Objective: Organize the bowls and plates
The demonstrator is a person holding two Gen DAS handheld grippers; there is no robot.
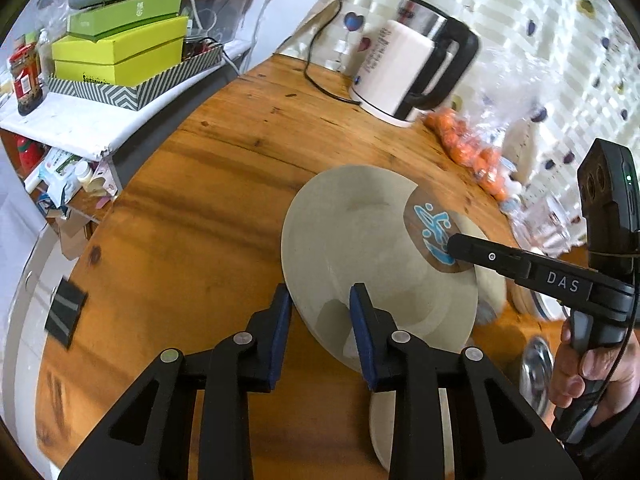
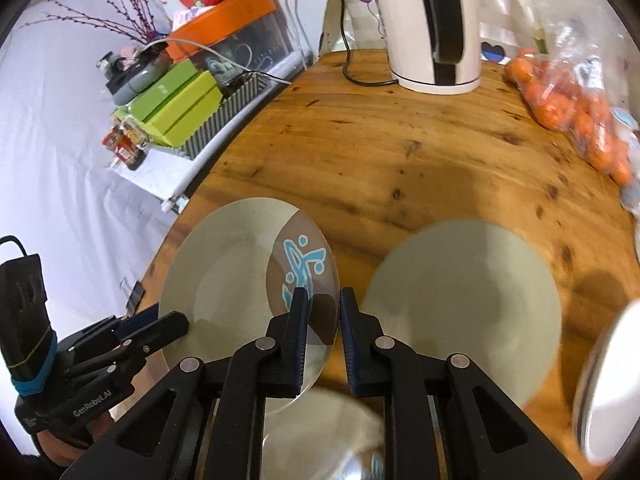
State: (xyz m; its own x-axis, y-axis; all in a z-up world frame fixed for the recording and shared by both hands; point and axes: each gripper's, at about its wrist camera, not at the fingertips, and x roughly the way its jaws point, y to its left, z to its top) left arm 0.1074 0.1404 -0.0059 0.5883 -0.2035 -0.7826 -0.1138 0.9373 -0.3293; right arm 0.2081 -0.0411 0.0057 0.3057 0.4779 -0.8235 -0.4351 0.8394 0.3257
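Observation:
A cream plate with a brown patch and blue figure (image 1: 360,248) (image 2: 236,276) is held tilted above the wooden table (image 1: 224,184) (image 2: 400,152). My left gripper (image 1: 320,312) straddles its near rim with the jaws apart, and it also shows in the right wrist view (image 2: 160,326). My right gripper (image 2: 323,312) straddles the rim by the blue figure, and it also shows in the left wrist view (image 1: 456,250). A second cream plate (image 2: 464,304) lies flat to the right. Another dish (image 2: 320,432) (image 1: 384,428) sits under the grippers.
A white and black kettle (image 1: 408,76) (image 2: 436,28) with its cord stands at the back. A bag of oranges (image 1: 472,148) (image 2: 576,112) lies at the right. A white bowl edge (image 2: 600,392) is at far right. Green boxes (image 1: 120,48) sit on a side shelf.

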